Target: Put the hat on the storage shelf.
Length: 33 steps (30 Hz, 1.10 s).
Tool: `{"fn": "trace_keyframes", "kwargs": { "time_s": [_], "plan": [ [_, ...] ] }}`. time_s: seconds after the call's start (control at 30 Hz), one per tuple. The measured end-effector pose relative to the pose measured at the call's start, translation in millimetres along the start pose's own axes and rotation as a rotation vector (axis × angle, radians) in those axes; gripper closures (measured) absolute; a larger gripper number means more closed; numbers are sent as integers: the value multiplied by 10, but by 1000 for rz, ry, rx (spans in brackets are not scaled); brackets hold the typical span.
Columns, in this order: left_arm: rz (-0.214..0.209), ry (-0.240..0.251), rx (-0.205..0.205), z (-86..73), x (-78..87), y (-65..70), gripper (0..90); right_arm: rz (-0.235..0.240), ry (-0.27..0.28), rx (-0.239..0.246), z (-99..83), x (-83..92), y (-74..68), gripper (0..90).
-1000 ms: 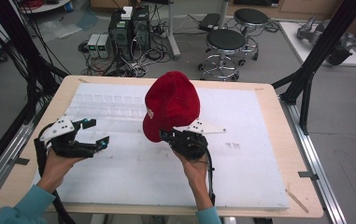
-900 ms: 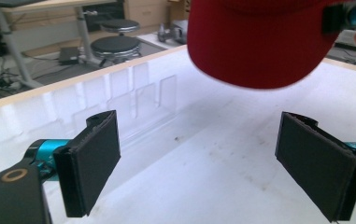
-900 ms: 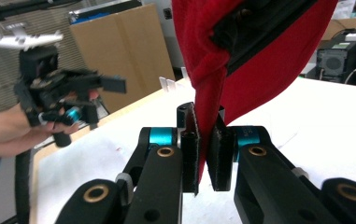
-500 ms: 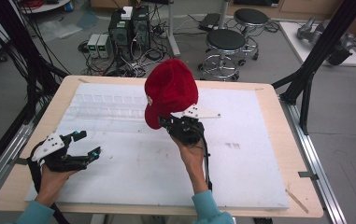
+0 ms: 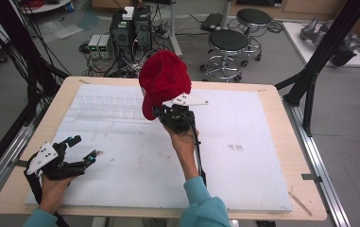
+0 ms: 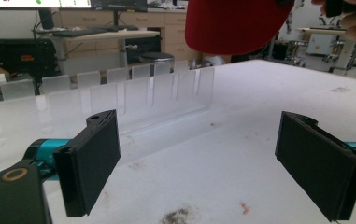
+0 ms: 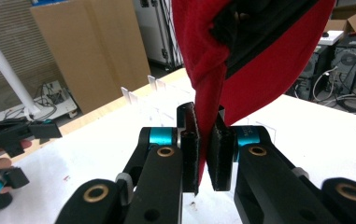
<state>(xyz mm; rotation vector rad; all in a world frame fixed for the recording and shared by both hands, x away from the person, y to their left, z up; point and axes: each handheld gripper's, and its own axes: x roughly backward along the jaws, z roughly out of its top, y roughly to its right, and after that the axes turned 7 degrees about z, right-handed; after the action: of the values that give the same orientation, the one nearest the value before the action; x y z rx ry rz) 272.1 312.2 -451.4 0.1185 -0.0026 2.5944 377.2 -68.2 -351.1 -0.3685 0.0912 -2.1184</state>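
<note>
Up went the red cap [image 5: 164,80], held above the far middle of the white mat [image 5: 244,170] by the right gripper [image 5: 170,115]. The high view hid that grip, but the right gripper view caught it: both jaws pinched tight on a fold of the cap's edge [image 7: 208,116], black lining showing above. Over at the near left corner, the left gripper [image 5: 81,149] sat low over the mat, well apart from the cap. Its own view showed the jaws spread wide, nothing between them, with a clear slotted divider [image 6: 119,93] beyond.
</note>
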Motion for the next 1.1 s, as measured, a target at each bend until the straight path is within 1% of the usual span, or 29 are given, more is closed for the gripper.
{"fn": "trace_keyframes", "kwargs": {
  "time_s": [0.03, 0.1, 0.17, 0.23, 0.27, 0.33, 0.53, 0.6, 0.9, 0.97, 1.1],
  "plan": [
    [10, 2, 11, 0, 2, -5, 144, -3, -3, -3, 4, -23, 3, 853],
    [8, 5, 20, -2, 1, -12, 144, -12, -10, 2, 11, -64, 17, 853],
    [5, 9, 4, -3, 3, 2, 144, -24, -11, 7, 16, -108, 31, 853],
    [7, 12, -19, -6, 10, 17, 145, -30, -10, 1, 20, -155, 52, 853],
    [7, 15, -17, -8, 12, 22, 144, -41, -14, 3, 24, -199, 61, 853],
    [6, 24, -12, -10, 16, 19, 145, -48, -13, -3, 22, -225, 62, 853],
    [10, 21, -11, -10, 16, 16, 147, -82, -40, -18, -30, -348, 63, 851],
    [11, 23, -9, -11, 17, 15, 147, -87, -29, -15, -35, -369, 57, 852],
    [8, 24, -13, -12, 21, 17, 147, -125, -53, 14, -99, -497, 49, 849],
    [6, 24, -19, -12, 20, 19, 147, -128, -52, 34, -108, -520, 44, 849],
    [7, 27, -17, -13, 19, 22, 147, -129, -67, 40, -133, -557, 45, 849]
  ]
}}
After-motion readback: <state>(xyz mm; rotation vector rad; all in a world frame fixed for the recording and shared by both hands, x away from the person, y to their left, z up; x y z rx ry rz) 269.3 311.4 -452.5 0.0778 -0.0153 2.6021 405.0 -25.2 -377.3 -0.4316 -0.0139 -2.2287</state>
